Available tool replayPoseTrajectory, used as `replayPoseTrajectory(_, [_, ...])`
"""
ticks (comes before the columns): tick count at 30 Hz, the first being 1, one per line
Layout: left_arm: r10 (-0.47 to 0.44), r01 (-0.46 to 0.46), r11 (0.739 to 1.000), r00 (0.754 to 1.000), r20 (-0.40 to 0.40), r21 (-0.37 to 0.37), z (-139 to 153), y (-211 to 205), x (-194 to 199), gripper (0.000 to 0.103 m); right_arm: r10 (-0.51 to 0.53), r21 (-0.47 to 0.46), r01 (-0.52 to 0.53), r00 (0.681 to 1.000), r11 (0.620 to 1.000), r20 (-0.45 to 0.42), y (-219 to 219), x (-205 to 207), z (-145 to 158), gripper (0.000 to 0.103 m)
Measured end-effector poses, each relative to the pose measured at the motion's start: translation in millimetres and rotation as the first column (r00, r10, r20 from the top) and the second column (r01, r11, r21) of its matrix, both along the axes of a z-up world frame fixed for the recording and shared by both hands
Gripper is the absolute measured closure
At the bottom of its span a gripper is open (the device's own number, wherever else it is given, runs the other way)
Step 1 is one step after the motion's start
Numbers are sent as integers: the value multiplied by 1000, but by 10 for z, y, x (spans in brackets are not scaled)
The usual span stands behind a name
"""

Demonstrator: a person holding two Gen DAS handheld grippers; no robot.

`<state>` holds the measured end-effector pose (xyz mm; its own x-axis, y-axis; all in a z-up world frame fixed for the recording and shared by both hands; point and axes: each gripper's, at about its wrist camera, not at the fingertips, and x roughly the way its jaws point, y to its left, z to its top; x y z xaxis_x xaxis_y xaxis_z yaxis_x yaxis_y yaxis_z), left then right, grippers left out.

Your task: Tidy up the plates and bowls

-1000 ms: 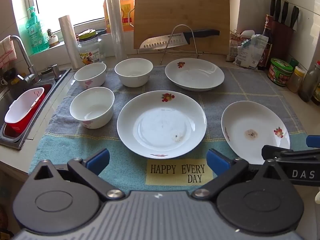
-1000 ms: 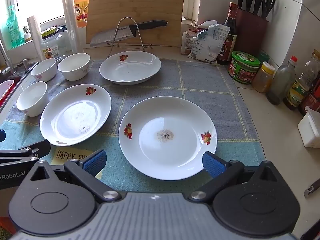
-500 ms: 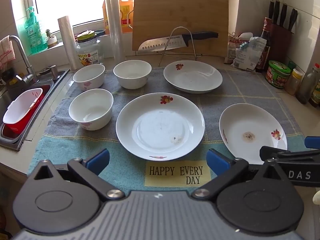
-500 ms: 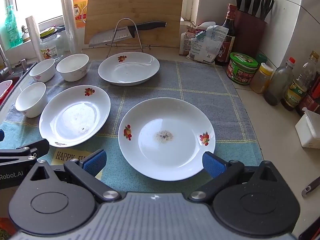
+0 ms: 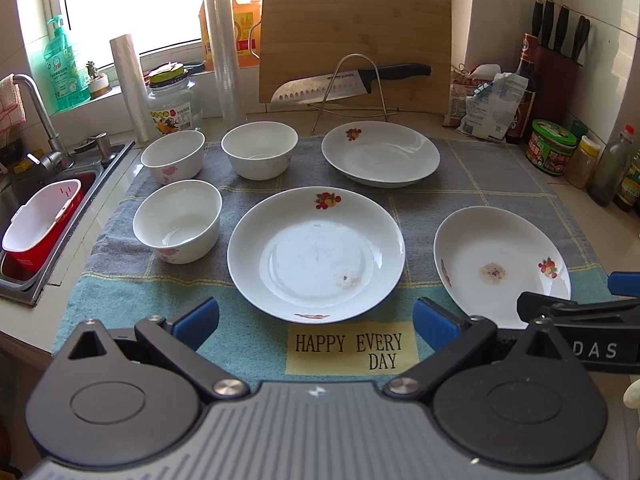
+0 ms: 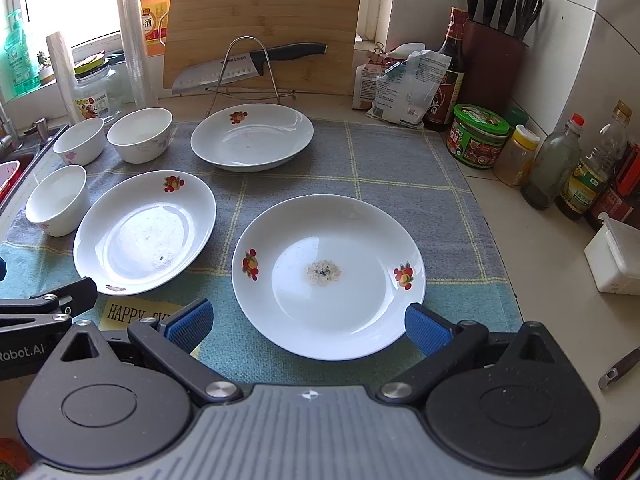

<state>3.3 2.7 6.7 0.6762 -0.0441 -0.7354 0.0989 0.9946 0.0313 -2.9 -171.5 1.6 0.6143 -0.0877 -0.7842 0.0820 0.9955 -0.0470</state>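
Your left claw (image 5: 316,318) hangs spread wide and empty over the near edge of the grey-and-teal checked cloth (image 5: 480,184) that covers the surface; your right claw (image 6: 307,322) is likewise wide apart and holds nothing. Nothing is stacked yet.

Nearest your right claw lies a round white glazed plate with fruit decals and a crumb stain at its centre (image 6: 328,276); its near rim sits between the blue pads. To its left, in front of your left claw, lies a second white plate with one fruit decal on its far rim (image 5: 316,254), just beyond the yellow "HAPPY EVERY DAY" patch (image 5: 352,348). Left of that stands a white ceramic bowl with a pink print (image 5: 178,220).

Farther back, two more white bowls, one on the left (image 5: 173,155) and one on the right (image 5: 260,149), stand side by side, with a third, smaller white plate (image 5: 380,154) to their right.

Judge all of these as stiff, glazed, slippery and breakable. The plates look moderately heavy and lie flat, so take each by the raised rim, one pad above and one below, and lift level. The bowls look lighter; pinch the wall at the lip. Set pieces down gently when nesting, since the glaze would chip on impact.
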Motion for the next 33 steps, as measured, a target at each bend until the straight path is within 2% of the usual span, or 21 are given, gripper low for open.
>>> replayPoseTrajectory(33, [0, 0, 1000, 1000, 4, -4, 47, 18, -16, 1, -6, -13, 6, 1000, 1000, 12, 41, -33, 64, 0])
